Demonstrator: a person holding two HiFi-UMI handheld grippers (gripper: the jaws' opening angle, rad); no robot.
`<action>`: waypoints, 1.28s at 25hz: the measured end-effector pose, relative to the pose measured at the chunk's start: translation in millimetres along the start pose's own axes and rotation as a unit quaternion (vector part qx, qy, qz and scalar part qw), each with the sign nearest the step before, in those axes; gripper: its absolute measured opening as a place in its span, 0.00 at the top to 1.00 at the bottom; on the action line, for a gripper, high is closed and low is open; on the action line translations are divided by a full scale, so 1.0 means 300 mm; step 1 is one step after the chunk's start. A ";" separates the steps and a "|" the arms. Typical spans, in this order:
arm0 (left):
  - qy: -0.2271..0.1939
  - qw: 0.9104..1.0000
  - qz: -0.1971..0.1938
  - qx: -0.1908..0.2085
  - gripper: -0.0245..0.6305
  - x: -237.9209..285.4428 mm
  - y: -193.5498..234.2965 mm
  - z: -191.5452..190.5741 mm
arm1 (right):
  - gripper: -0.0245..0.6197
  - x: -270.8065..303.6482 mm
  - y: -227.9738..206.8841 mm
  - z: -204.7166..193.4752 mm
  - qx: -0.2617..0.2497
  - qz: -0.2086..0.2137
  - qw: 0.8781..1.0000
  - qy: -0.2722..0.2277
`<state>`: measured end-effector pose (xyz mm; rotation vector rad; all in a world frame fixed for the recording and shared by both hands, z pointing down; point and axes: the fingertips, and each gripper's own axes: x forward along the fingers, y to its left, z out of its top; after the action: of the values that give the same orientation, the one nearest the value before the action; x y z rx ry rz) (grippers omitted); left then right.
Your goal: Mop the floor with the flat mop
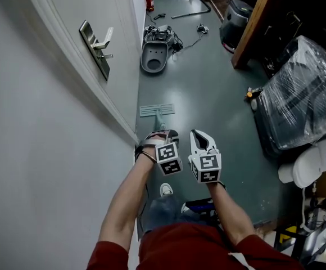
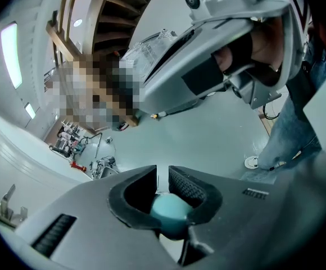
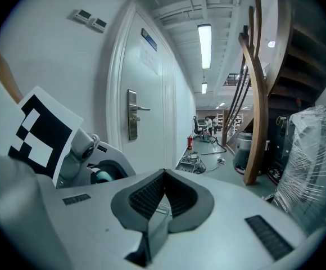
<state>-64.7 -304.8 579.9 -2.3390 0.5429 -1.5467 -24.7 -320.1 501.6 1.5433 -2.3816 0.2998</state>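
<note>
you're clamping the left tool (image 2: pixel 163 174) tight on the mop's teal handle (image 2: pixel 168 210), its pad (image 1: pixel 157 110) resting on the floor (image 1: pixel 208 94) just beside the door (image 1: pixel 50 94), while the right tool (image 3: pixel 163 176) is sitting shut and empty. steering with one tool, you're risking the handle twisting in the grip and the pad knocking the door. most of the handle is hiding beneath the tools.

No legible text; the door sign (image 3: pixel 148 39) is too small

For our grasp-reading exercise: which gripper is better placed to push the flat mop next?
Left, probably: the left gripper is shut on the mop handle; the right gripper beside it holds nothing.
</note>
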 end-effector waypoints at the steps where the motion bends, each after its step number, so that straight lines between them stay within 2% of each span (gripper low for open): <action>1: 0.001 1.000 0.000 -0.001 0.87 -0.004 -0.028 0.018 | 0.94 -0.030 -0.006 -0.014 0.001 0.001 1.000 0.000; 5: 0.011 1.000 -0.003 0.010 0.87 -0.021 -0.148 0.094 | 0.94 -0.166 -0.048 -0.074 0.008 0.001 1.000 -0.002; 11: 0.020 1.000 -0.008 0.004 0.87 -0.075 -0.325 0.210 | 0.94 -0.379 -0.098 -0.152 0.015 -0.004 1.000 -0.001; 20: 0.023 1.000 -0.011 0.003 0.86 -0.182 -0.621 0.307 | 0.94 -0.641 -0.070 -0.249 0.035 0.004 0.999 -0.010; 25: 0.023 1.000 -0.020 0.004 0.86 -0.253 -0.724 0.327 | 0.94 -0.732 -0.034 -0.304 0.047 0.000 0.999 -0.003; 32: 0.014 0.999 -0.028 0.017 0.86 -0.375 -0.856 0.267 | 0.94 -0.814 0.052 -0.288 0.061 -0.028 0.998 -0.023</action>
<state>8.6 -22.9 568.2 -2.3297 0.4568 -1.6029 66.1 -77.1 497.3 1.6845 -2.3892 0.4079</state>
